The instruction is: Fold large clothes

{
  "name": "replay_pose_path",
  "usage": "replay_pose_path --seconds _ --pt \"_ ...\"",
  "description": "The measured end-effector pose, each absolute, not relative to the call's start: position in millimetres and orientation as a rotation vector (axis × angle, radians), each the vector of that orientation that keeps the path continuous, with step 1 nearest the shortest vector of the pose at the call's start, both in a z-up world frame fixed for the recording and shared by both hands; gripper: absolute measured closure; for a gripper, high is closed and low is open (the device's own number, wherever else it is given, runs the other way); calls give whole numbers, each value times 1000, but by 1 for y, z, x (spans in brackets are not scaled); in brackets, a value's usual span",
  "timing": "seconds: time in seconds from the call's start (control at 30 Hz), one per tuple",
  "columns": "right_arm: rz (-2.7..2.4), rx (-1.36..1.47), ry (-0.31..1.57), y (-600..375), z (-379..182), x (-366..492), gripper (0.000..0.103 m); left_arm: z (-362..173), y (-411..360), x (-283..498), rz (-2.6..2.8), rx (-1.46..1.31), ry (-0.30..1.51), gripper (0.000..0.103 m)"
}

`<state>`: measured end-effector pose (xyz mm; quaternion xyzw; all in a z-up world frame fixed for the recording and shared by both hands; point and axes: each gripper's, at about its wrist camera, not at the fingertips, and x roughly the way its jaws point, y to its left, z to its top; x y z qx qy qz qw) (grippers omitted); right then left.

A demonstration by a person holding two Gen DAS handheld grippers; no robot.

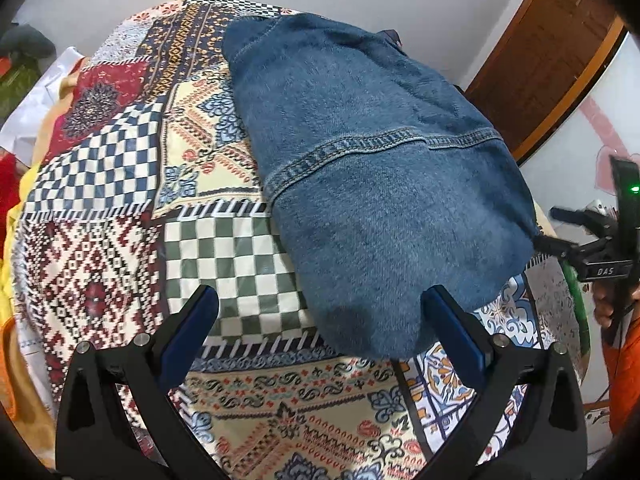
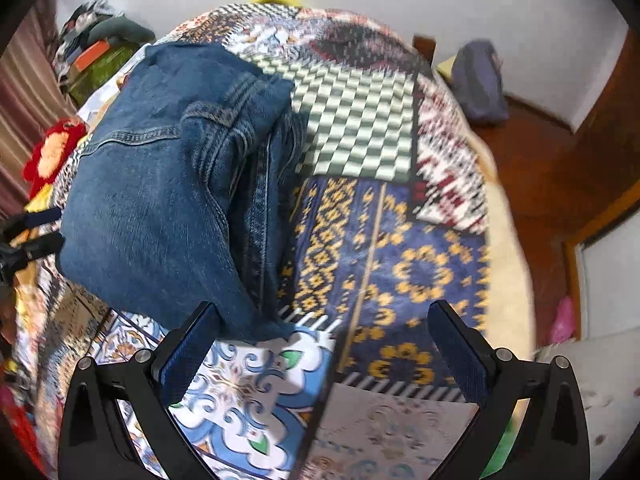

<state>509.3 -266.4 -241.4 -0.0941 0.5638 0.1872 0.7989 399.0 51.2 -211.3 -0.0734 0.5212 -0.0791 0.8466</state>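
A folded pair of blue jeans (image 1: 372, 184) lies on a bed covered with a patchwork bedspread (image 1: 120, 184). My left gripper (image 1: 320, 312) is open and empty, just above the near end of the jeans. In the right wrist view the jeans (image 2: 168, 200) lie in a thick folded stack at the left on the bedspread (image 2: 384, 240). My right gripper (image 2: 324, 332) is open and empty, close to the near corner of the jeans. The right gripper also shows at the right edge of the left wrist view (image 1: 560, 232), beside the jeans.
A wooden door (image 1: 548, 64) stands beyond the bed at the right. Piled clothes and items (image 2: 100, 48) lie at the far left of the bed. A blue-grey bag (image 2: 480, 84) sits on the wooden floor beside the bed. A red and orange item (image 2: 52, 152) lies at the left edge.
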Motion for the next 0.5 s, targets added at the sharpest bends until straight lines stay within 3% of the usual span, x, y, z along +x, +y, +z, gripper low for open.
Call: replay_pose_path --seconds 0.3,0.5 --pt "509 -209 1037 -242 -179 514 0 -178 81 399 -111 -179 1052 0" --pt "595 -124 1132 -211 -201 550 0 -183 93 433 -144 -325 1066 0"
